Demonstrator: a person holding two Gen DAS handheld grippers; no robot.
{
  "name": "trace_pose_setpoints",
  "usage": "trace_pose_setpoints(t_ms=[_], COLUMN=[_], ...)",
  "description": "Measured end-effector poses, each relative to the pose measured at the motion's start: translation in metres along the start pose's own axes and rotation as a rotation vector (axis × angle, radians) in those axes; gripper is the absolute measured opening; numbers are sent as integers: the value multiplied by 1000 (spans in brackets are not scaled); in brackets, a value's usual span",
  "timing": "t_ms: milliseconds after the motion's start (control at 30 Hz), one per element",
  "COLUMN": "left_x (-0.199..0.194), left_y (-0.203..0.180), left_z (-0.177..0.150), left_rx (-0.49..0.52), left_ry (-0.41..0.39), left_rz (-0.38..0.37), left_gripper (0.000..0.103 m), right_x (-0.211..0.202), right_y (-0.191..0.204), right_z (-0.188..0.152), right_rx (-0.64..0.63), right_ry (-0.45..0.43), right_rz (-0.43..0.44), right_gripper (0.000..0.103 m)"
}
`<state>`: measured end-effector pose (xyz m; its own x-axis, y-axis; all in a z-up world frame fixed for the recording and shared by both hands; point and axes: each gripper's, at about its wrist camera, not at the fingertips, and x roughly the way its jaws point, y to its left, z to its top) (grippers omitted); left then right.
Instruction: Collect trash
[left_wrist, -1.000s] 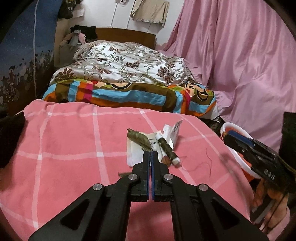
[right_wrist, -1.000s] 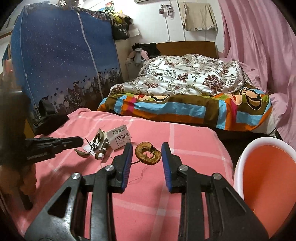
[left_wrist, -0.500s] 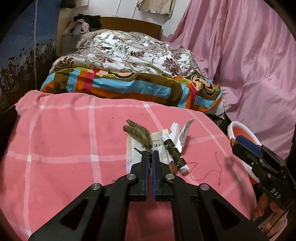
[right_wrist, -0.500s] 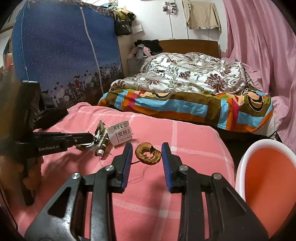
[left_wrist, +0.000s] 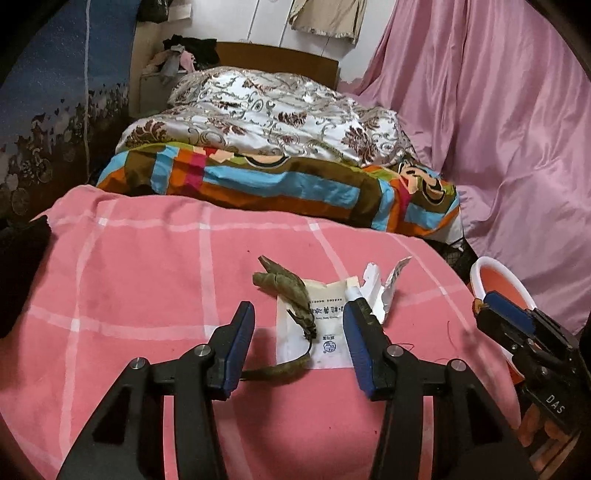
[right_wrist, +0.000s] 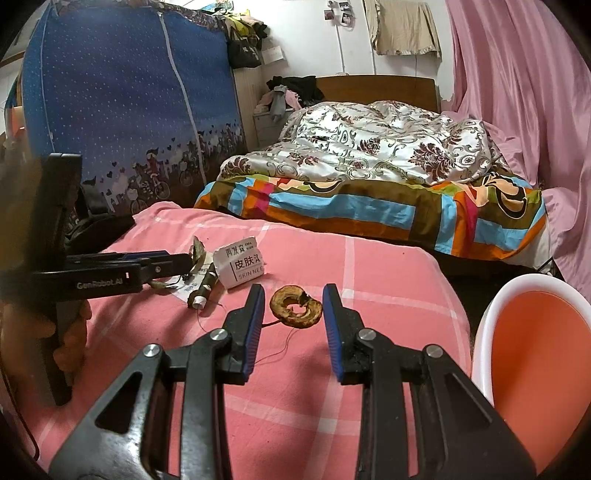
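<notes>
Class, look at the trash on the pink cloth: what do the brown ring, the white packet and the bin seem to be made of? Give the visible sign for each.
Brown ring: probably dried fruit peel or bread; matt, rough, mottled brown, cracked edge.
White packet: paper or thin card, matt, with printed text and creased corners.
Bin: plastic by the look; smooth, slightly glossy white rim, orange inside.

Pink checked cloth (left_wrist: 147, 280) under scattered trash (left_wrist: 325, 317)

Left gripper (left_wrist: 298, 334) opening, right gripper (right_wrist: 293, 312) apart.
</notes>
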<state>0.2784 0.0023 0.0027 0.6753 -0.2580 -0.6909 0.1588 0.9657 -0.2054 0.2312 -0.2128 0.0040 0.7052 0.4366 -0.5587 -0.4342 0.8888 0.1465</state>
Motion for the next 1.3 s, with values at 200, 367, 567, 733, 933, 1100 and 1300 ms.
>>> trace_pose_setpoints(t_ms=[200, 367, 567, 733, 933, 1100, 1300], left_x=[6, 15, 7, -21, -77, -109, -118], left_y=[4, 3, 1, -10, -52, -94, -145], left_z=[3, 4, 1, -4, -7, -13, -26], left_rx=[-22, -33, -18, 6, 145, 248, 350], left_ry=[15, 58, 20, -76, -318, -481, -577], left_rz=[-41, -33, -24, -43, -101, -203, -287], left_gripper=[33, 14, 5, 4, 4, 5, 5], right_x=[1, 1, -13, -42, -95, -138, -181], right_y=[1, -1, -4, -3, -7, -17, -37], right_z=[-2, -3, -2, -1, -1, -7, -19], right_rx=[5, 9, 18, 4, -8, -29, -9], right_ry=[3, -1, -58, -189, -419, -539, -648], right_rz=[-2, -1, -11, -46, -124, -272, -370], right_gripper=[39, 39, 39, 39, 39, 39, 39])
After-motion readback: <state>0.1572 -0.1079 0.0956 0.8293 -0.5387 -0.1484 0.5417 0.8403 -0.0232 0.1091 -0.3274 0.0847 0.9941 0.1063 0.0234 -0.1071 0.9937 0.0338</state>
